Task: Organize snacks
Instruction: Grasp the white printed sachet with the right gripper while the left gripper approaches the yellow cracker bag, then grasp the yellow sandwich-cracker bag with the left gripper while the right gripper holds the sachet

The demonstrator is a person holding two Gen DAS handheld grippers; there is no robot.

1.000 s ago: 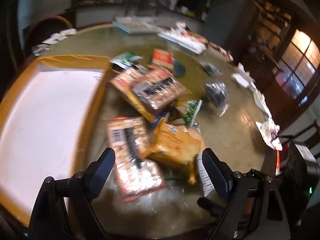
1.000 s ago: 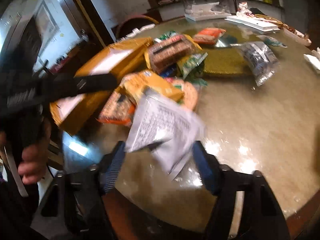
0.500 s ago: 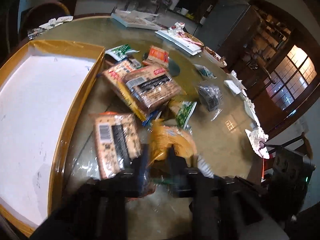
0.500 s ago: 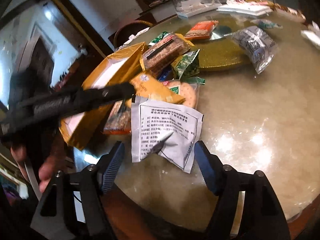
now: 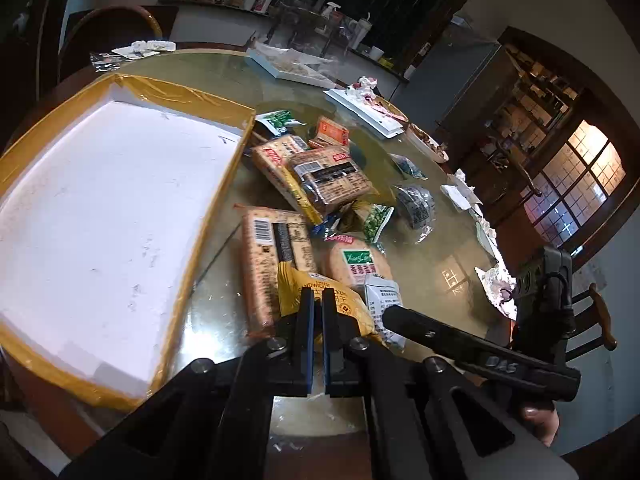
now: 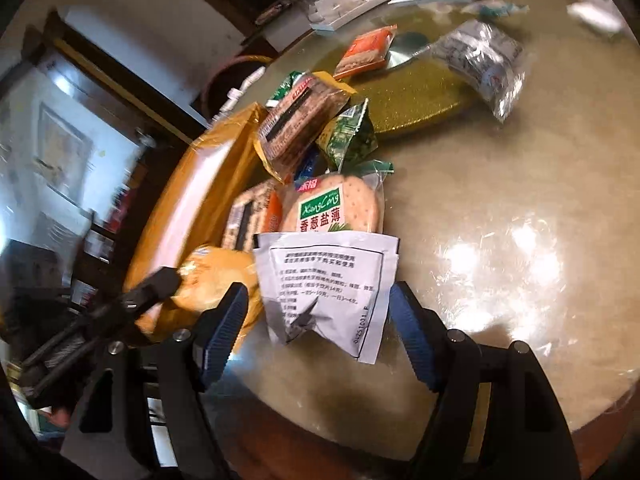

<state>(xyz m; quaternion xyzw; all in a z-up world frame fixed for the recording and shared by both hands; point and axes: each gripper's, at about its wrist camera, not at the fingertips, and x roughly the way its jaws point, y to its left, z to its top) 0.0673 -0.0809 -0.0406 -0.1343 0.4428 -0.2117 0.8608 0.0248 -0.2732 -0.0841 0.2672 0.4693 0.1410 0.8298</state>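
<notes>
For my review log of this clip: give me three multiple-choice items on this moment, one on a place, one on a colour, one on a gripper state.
1. The white sachet lies:
A. between the right gripper's open fingers
B. in the tray
C. on the green mat

2. The tray's rim is:
A. blue
B. yellow
C. red

3. The left gripper is:
A. wide open
B. out of view
C. shut on the yellow cracker pack

Answers: A, a blue finger flanks it on each side; B, yellow tape edges the white base; C, the pads pinch its edge.

"XiangLong" on round cracker pack (image 6: 332, 208)
</notes>
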